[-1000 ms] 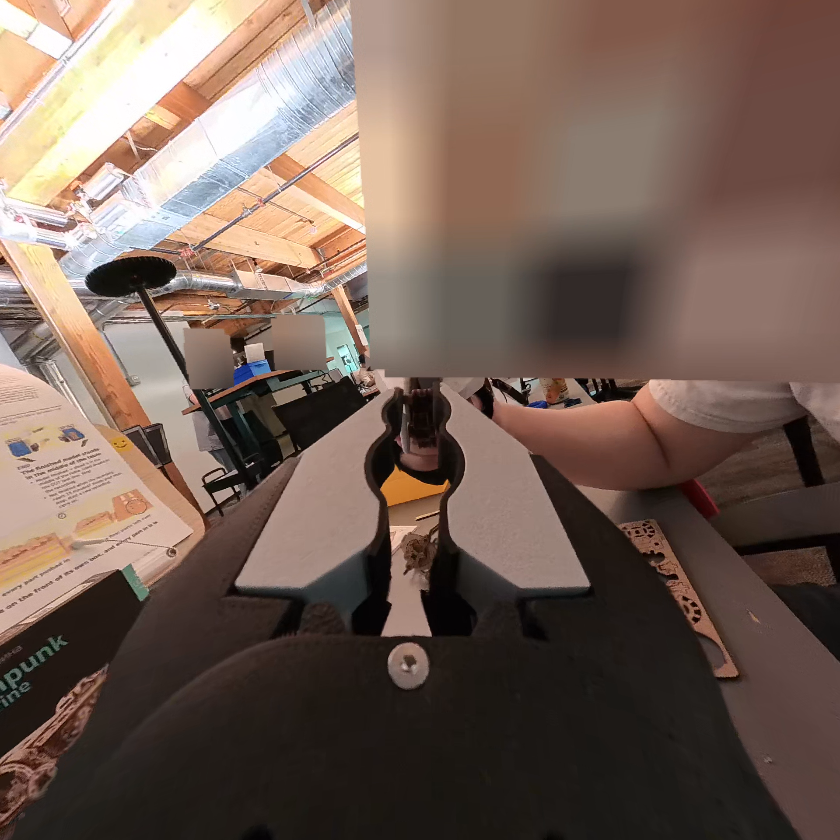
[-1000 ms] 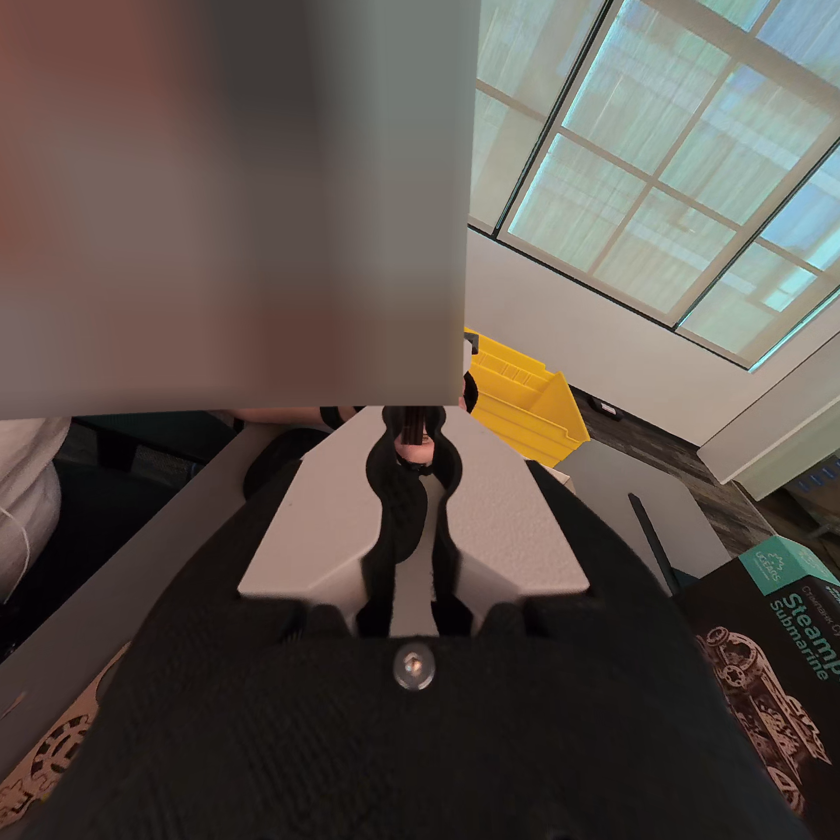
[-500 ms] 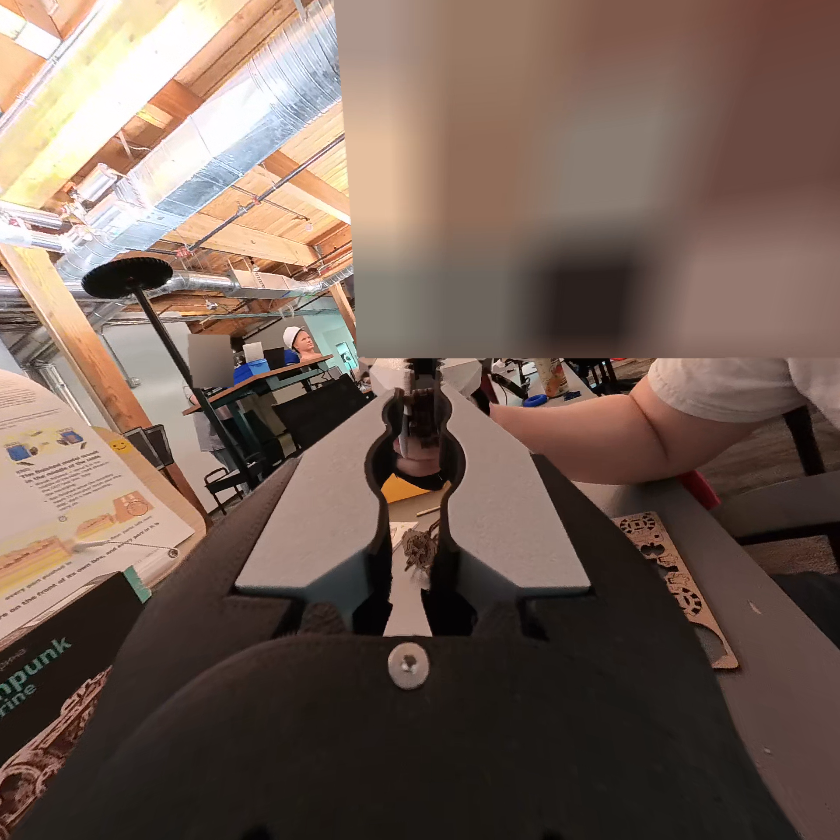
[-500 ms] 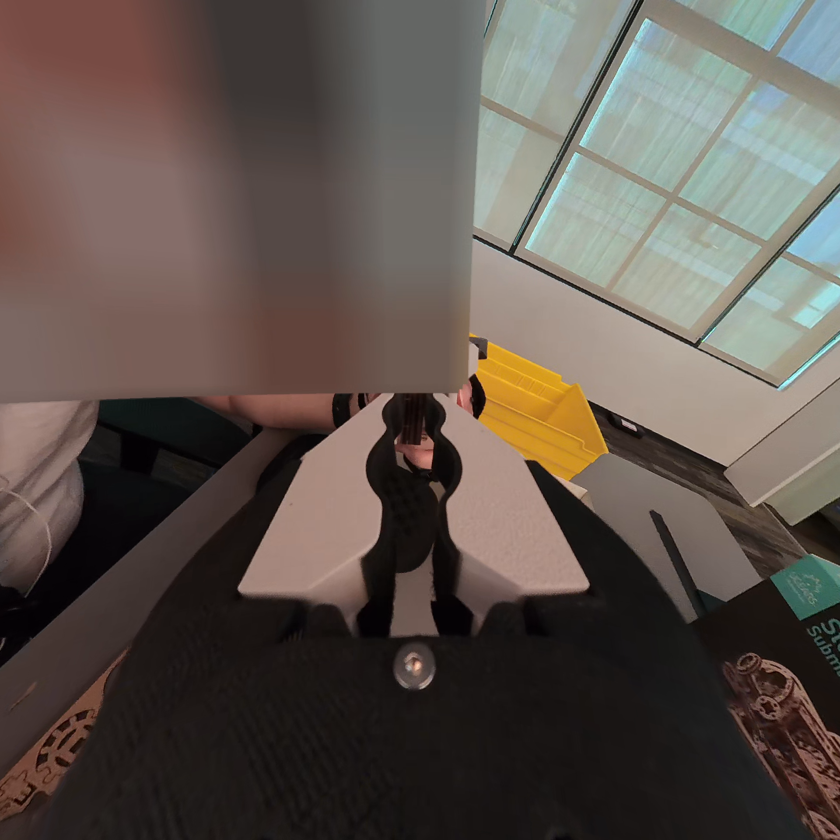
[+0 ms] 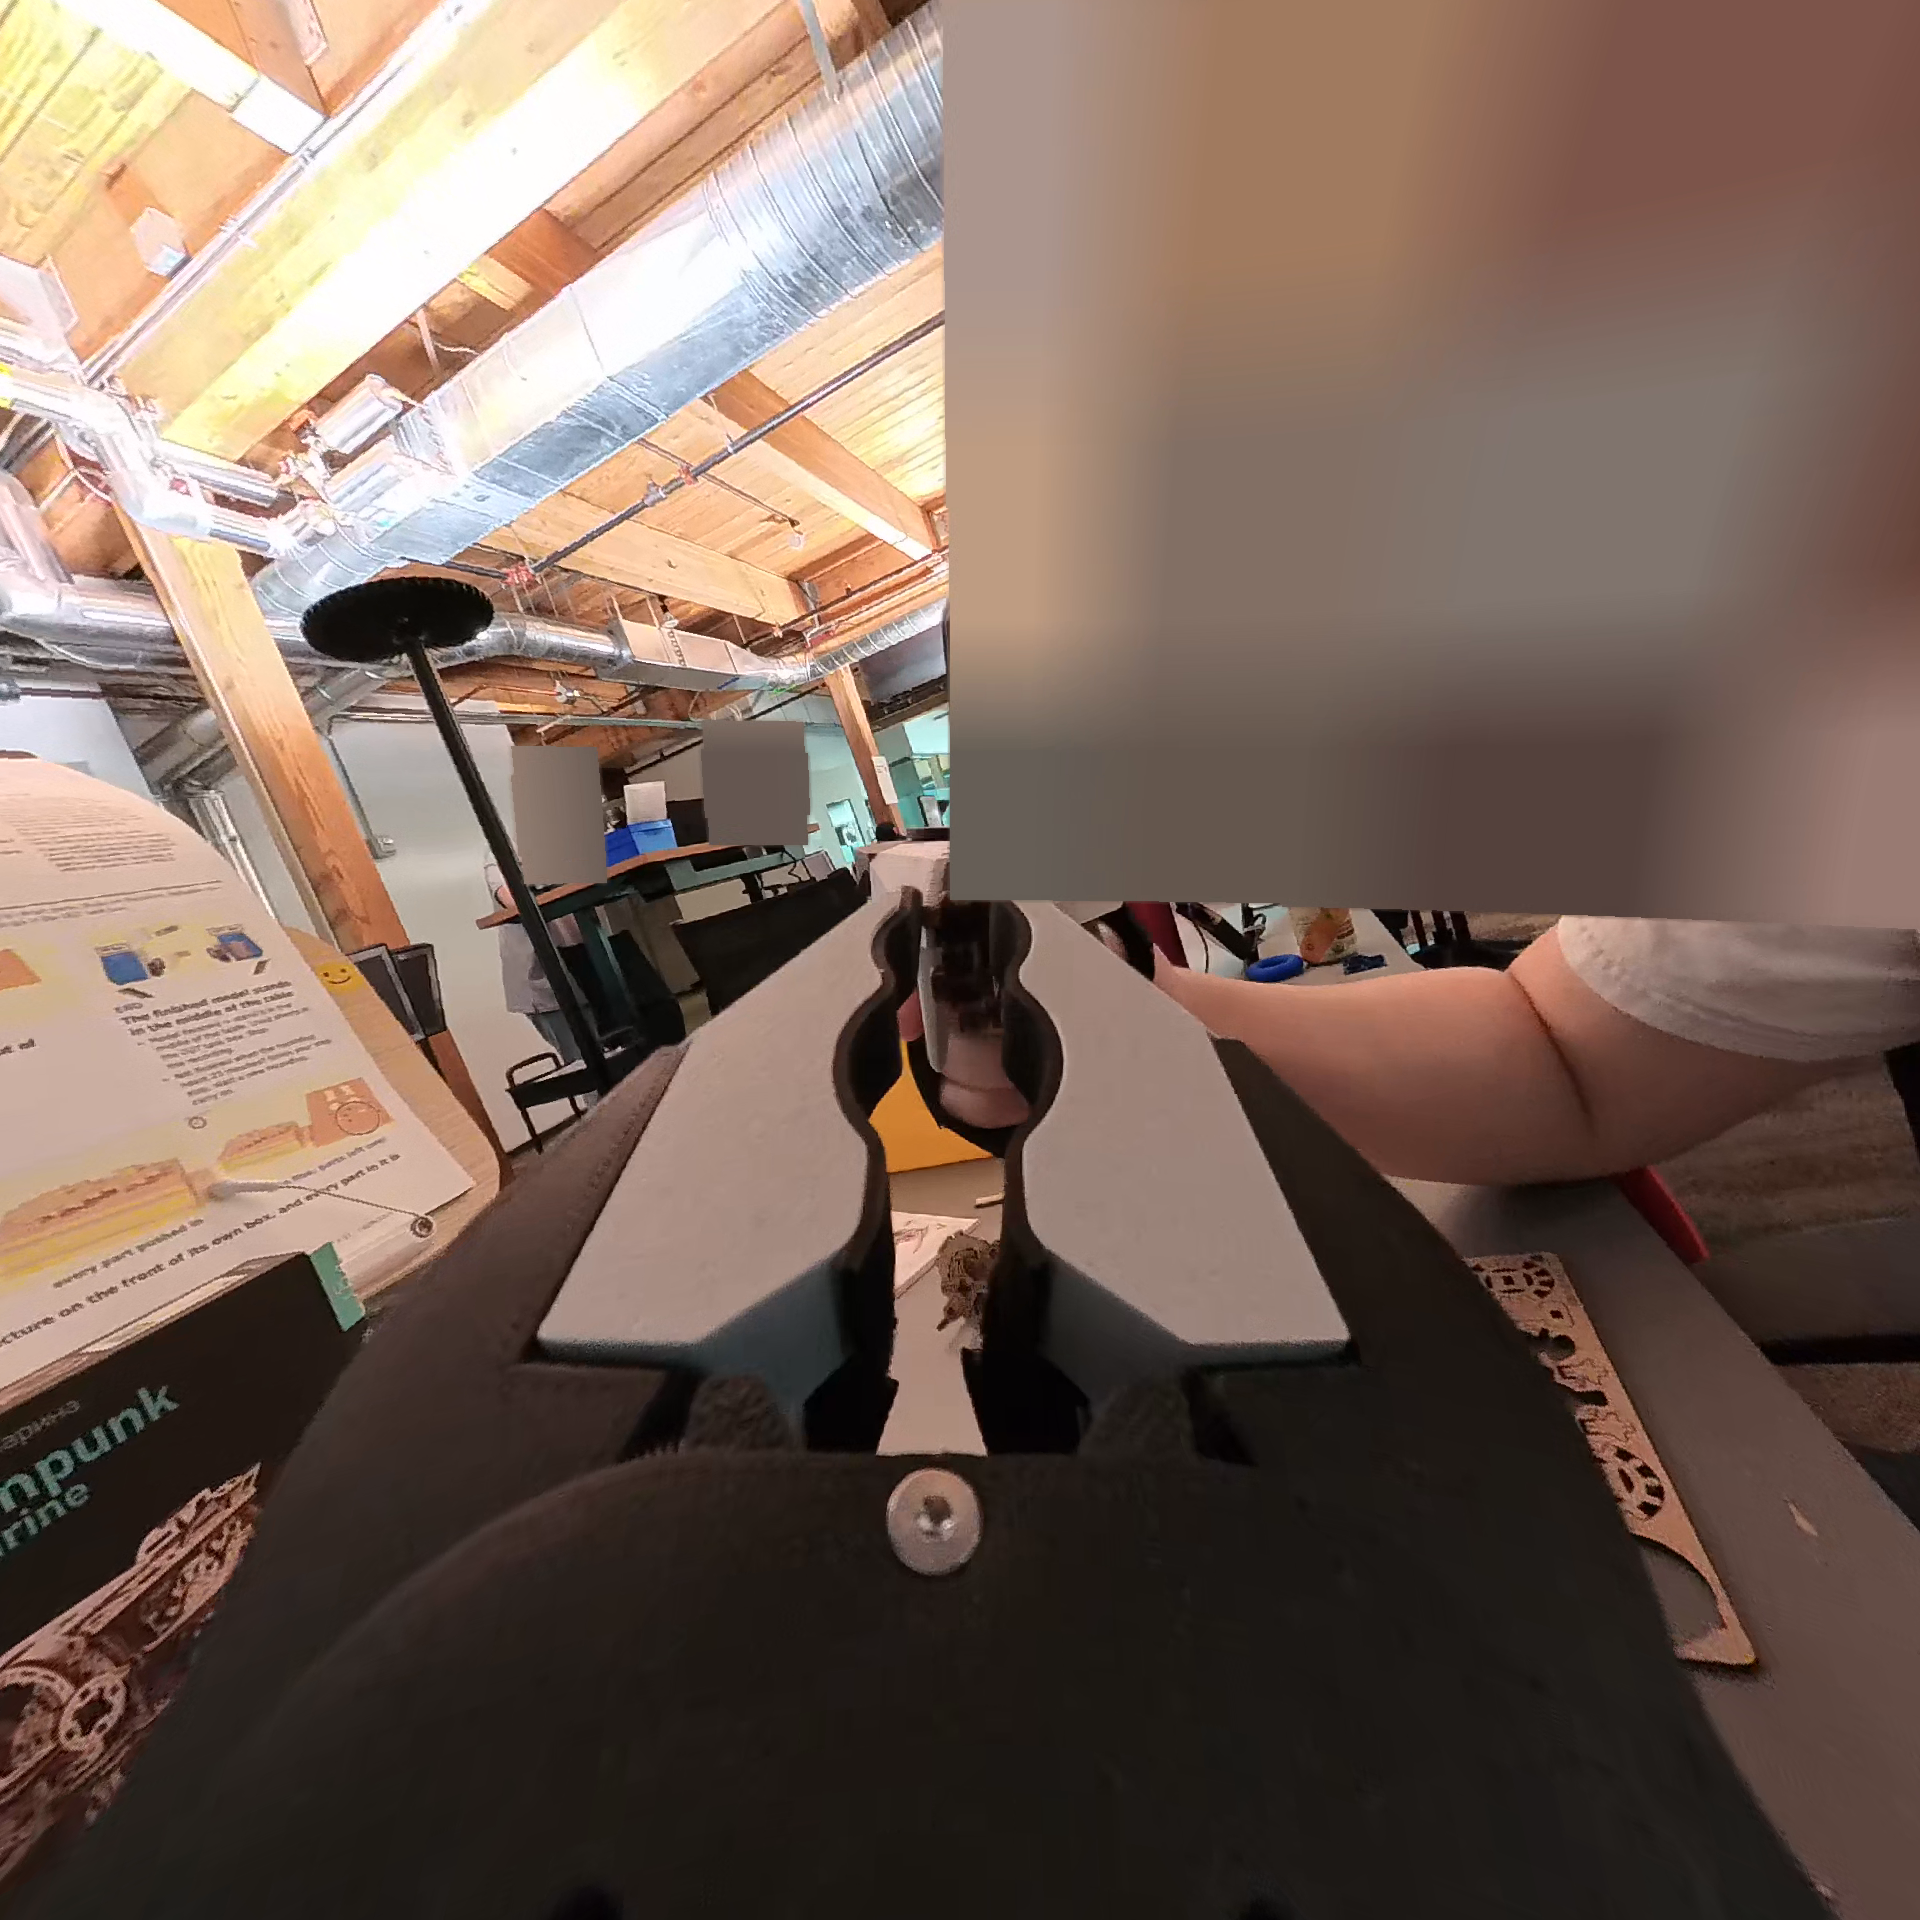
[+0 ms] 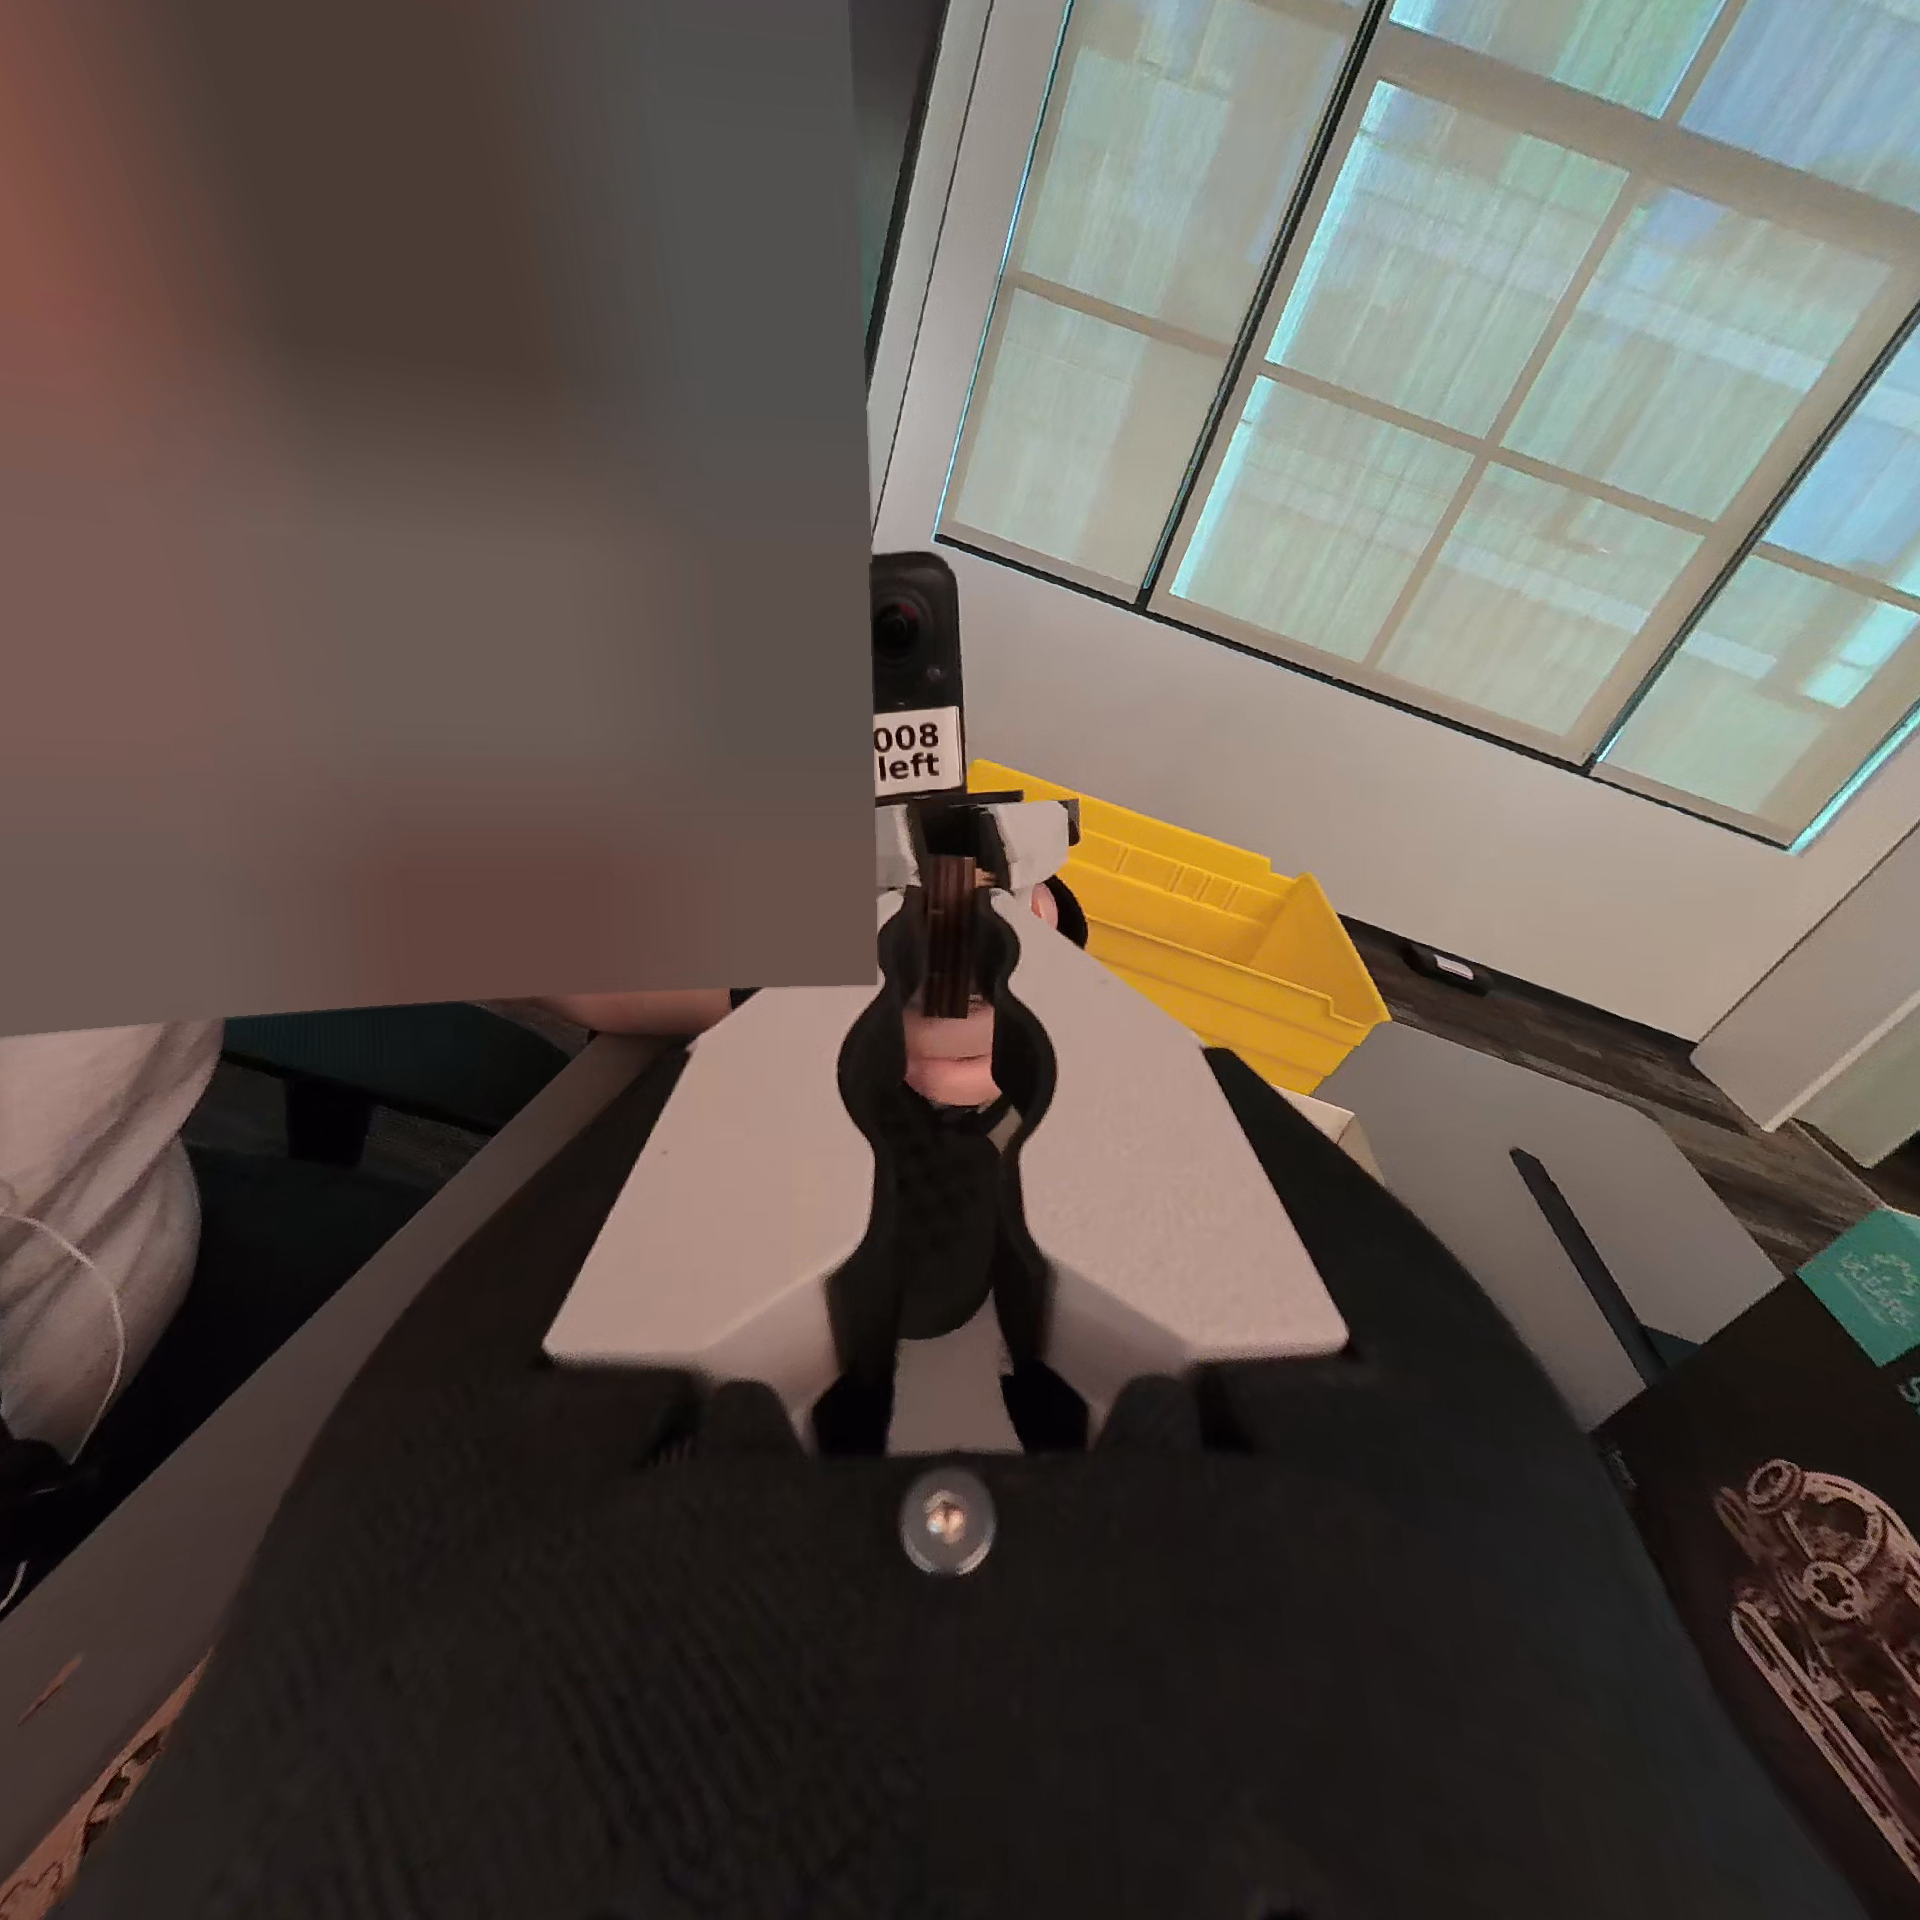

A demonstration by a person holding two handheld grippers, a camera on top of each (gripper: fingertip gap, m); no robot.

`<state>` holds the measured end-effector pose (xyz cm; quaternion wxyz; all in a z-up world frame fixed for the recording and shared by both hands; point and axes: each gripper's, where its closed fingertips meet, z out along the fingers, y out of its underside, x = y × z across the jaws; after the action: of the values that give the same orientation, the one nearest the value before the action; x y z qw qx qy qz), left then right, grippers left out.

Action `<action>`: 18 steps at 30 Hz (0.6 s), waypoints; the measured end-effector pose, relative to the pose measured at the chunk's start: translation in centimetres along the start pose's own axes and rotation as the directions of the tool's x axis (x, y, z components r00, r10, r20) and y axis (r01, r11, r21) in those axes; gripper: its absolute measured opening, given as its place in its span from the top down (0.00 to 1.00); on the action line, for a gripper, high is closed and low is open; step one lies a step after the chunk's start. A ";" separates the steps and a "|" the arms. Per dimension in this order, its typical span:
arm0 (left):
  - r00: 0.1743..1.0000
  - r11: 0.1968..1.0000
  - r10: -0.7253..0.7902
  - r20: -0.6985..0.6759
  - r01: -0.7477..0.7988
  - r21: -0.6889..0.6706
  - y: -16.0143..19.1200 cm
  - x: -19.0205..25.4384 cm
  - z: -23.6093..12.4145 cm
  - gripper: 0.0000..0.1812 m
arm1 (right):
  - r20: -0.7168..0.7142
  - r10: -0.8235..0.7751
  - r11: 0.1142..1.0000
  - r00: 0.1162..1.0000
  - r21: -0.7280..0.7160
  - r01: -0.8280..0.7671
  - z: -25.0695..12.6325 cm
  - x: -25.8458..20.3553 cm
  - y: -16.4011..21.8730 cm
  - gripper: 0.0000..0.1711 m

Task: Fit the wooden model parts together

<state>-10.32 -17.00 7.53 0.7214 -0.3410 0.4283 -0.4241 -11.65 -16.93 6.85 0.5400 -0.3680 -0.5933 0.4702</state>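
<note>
Both grippers are raised above the table and face each other tip to tip. In the right wrist view, my right gripper (image 6: 951,920) is shut on a small layered wooden part (image 6: 948,940) with dark burnt edges, held upright. The left gripper's white fingers (image 6: 1023,836) close on the top of the same part, with its camera (image 6: 912,634) above. In the left wrist view, my left gripper (image 5: 961,935) is shut on the wooden part (image 5: 964,982), and a person's fingers show just behind it. A small wooden sub-assembly (image 5: 966,1283) lies on the table below.
A laser-cut wooden sheet (image 5: 1600,1444) lies on the grey table (image 5: 1766,1455) at right, near a person's forearm (image 5: 1455,1081). A dark model box (image 5: 135,1507) and an instruction sheet (image 5: 156,1039) stand at left. A yellow bin (image 6: 1195,935) is beyond the table, and the box (image 6: 1818,1558) shows at right. Less than 4 cm separates the two grippers' tips.
Both grippers have risen and tilted upward while staying shut on the part. The left gripper's camera and fingers have come into sight in the right wrist view.
</note>
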 end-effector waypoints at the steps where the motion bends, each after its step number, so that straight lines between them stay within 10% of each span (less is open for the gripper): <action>1: 1.000 1.000 0.003 0.002 -0.003 0.002 0.0 0.0 0.0 0.94 | 0.000 0.004 1.000 1.000 -0.001 -0.004 0.0 0.0 0.0 0.96; 18: 0.999 0.999 0.028 -0.038 -0.027 0.026 -0.1 0.6 -0.1 0.94 | 0.035 0.012 1.000 0.999 -0.026 -0.011 -0.1 -0.5 0.2 0.96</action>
<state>-10.29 -17.62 7.34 0.7229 -0.3177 0.4415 -0.4262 -11.52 -17.35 6.53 0.5220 -0.3703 -0.6065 0.4719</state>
